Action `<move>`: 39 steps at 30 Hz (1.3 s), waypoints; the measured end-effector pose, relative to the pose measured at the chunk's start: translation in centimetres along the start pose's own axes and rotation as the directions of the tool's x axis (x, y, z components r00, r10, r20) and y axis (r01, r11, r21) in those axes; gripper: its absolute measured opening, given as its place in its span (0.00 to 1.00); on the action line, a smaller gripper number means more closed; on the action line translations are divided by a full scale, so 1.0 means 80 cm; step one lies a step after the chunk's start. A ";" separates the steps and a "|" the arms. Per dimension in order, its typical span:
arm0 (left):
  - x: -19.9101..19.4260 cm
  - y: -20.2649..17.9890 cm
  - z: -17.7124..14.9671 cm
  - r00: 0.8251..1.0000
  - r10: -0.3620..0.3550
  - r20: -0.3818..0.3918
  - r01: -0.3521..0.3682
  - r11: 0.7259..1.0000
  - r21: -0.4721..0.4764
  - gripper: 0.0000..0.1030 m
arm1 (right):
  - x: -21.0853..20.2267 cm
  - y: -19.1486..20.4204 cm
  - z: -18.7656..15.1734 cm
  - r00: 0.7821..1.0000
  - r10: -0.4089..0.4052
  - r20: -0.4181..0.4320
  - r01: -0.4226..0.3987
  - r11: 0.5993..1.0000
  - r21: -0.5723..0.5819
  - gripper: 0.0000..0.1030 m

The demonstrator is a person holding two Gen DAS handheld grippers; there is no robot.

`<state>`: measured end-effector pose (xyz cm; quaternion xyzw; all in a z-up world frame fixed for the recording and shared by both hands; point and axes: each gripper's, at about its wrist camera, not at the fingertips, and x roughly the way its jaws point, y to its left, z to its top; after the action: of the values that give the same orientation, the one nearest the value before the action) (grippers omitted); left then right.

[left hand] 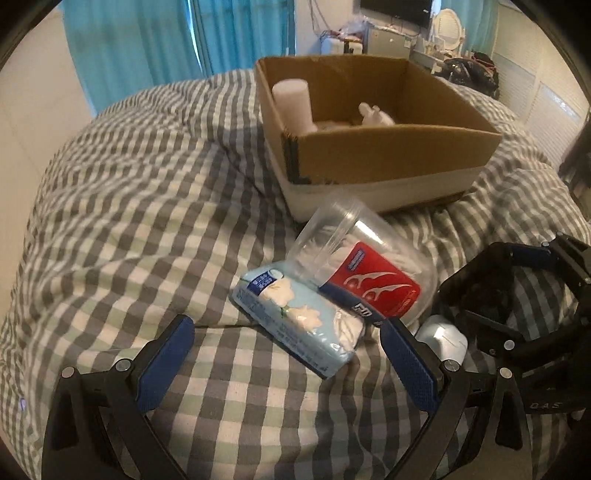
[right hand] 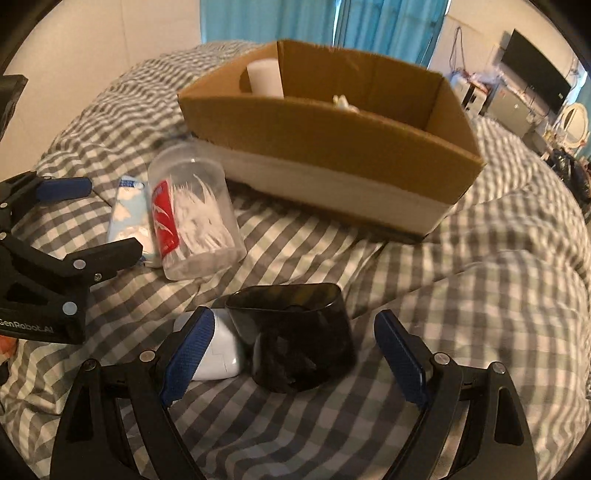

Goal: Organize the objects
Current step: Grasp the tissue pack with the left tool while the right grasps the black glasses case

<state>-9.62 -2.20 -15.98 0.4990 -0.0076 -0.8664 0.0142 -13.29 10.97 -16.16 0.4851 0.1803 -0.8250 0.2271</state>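
Note:
On the checked duvet (left hand: 147, 206) lies a light blue tissue pack (left hand: 295, 321), with a clear jar of floss picks (left hand: 362, 266) on its side against it. My left gripper (left hand: 288, 354) is open just above the duvet. The near end of the pack lies between its blue pads (left hand: 166, 365), untouched. My right gripper (right hand: 295, 354) is open too, astride a dark translucent tub (right hand: 295, 332) lying on its side. A small white case (right hand: 221, 354) rests next to the tub, against the right gripper's left pad. The open cardboard box (left hand: 399, 155) stands behind, holding a white cylinder (left hand: 291, 99) and a small white bottle (left hand: 373, 114).
The duvet bulges and folds around the box (right hand: 325, 147). Blue curtains (left hand: 147, 44) hang behind the bed, and cluttered furniture (left hand: 406, 33) with a dark screen stands at the far right. My left gripper (right hand: 96, 221) shows at the left edge of the right wrist view.

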 end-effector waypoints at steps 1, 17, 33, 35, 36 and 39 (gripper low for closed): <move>0.002 0.000 0.000 1.000 0.003 -0.005 -0.003 1.000 -0.001 1.00 | 0.004 -0.001 0.000 1.000 0.004 -0.009 -0.004 1.000 0.004 0.85; 0.048 -0.027 0.005 0.990 0.077 -0.120 -0.062 0.990 0.125 1.00 | -0.005 0.002 -0.012 0.999 -0.050 0.010 0.050 0.999 0.004 0.55; 0.025 -0.030 -0.013 0.996 -0.007 -0.091 0.016 0.995 0.099 0.32 | -0.010 -0.016 -0.006 0.997 -0.055 0.045 0.054 0.998 0.029 0.55; 0.020 -0.022 -0.015 0.995 -0.031 -0.092 0.038 0.996 0.075 0.26 | -0.015 -0.019 -0.006 0.995 -0.072 0.065 0.070 0.997 0.038 0.55; 0.016 -0.018 -0.016 0.995 -0.044 -0.089 0.049 0.997 0.056 0.25 | -0.017 -0.019 -0.006 0.995 -0.074 0.070 0.071 0.997 0.040 0.55; 0.002 -0.014 -0.020 0.995 -0.069 -0.074 0.070 0.997 0.018 0.20 | -0.026 -0.011 -0.007 0.993 -0.081 0.083 0.078 0.996 0.043 0.55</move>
<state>-8.37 -1.11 -16.96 0.5306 0.0013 -0.8473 -0.0210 -12.46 12.46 -14.50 0.4464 0.1735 -0.8566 0.1918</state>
